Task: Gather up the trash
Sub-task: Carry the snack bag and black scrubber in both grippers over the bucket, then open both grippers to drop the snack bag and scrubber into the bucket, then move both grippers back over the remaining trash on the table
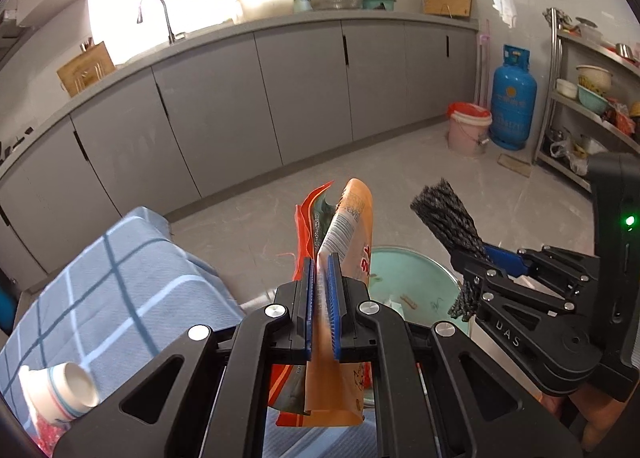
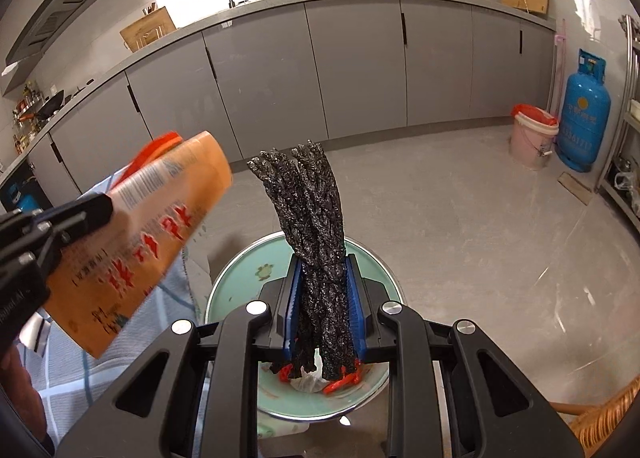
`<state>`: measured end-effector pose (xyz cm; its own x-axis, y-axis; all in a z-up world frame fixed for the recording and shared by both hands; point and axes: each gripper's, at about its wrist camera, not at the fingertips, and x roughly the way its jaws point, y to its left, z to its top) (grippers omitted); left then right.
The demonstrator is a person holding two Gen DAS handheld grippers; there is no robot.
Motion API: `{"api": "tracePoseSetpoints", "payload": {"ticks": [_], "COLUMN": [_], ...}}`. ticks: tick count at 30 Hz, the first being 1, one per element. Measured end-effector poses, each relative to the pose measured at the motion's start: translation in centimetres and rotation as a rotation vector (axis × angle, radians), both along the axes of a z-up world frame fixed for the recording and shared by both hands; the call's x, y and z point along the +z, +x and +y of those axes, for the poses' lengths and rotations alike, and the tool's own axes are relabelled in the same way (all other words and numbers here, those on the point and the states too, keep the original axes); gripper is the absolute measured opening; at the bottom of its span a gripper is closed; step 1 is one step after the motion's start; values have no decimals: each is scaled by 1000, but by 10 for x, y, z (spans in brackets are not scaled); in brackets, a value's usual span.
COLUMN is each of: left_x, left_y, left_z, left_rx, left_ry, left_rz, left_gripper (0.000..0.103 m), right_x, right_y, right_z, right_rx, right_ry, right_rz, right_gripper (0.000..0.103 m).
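My left gripper (image 1: 323,258) is shut on an orange snack packet (image 1: 348,226) with a red packet behind it; the packets stand up between the blue pads. The orange packet shows at left in the right wrist view (image 2: 136,234). My right gripper (image 2: 322,258) is shut on a dark twisted braided bundle (image 2: 308,194), held upright above a pale green basin (image 2: 228,290) that holds red scraps and white paper. The bundle (image 1: 448,214) and right gripper (image 1: 476,274) show at right in the left wrist view, over the basin (image 1: 416,266).
A table with a blue checked cloth (image 1: 120,278) lies at left, with a paper cup (image 1: 60,390) on its side. Grey kitchen cabinets (image 1: 300,86) run along the back. A pink bucket (image 1: 468,130), a blue gas cylinder (image 1: 514,98) and a metal shelf rack (image 1: 592,98) stand at right.
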<state>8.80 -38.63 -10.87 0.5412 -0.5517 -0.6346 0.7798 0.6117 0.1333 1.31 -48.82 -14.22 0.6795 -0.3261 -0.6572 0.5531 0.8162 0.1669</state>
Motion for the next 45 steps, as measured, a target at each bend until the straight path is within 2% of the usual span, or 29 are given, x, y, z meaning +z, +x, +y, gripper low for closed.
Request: {"api": "tracePoseSetpoints", "payload": {"ticks": [5, 6, 8, 9, 10, 16, 21, 24, 27, 39, 45], "left_x": [-16, -19, -22, -22, -23, -24, -21, -17, -12, 7, 16], "left_y": [6, 6, 8, 9, 10, 16, 16, 13, 9, 3, 10], "left_z": [-15, -18, -19, -18, -16, -10, 0, 7, 16, 81, 131], "left_rx": [-13, -13, 8, 16, 23, 33, 48, 67, 75, 157, 237], "left_ry": [7, 12, 19, 16, 13, 25, 16, 19, 23, 7, -2], "left_rz": [29, 31, 24, 18, 8, 16, 9, -25, -53, -86, -87], "left_gripper": [10, 15, 39, 58, 58, 60, 70, 83, 86, 86, 88], "right_x": [-15, -17, -22, -24, -27, -36, -36, -35, -33, -9, 0], "right_y": [8, 8, 7, 5, 4, 1, -5, -9, -9, 17, 32], "right_z": [-16, -17, -22, -25, -26, -29, -23, -18, -8, 54, 90], "right_rx": [9, 2, -16, -26, -30, -48, -57, -65, -62, 57, 115], "right_ry": [25, 26, 35, 43, 49, 71, 75, 71, 72, 45, 27], "right_rz": [4, 3, 2, -2, -2, 12, 25, 31, 34, 26, 32], "right_gripper": [27, 32, 51, 54, 59, 59, 61, 63, 67, 69, 77]}}
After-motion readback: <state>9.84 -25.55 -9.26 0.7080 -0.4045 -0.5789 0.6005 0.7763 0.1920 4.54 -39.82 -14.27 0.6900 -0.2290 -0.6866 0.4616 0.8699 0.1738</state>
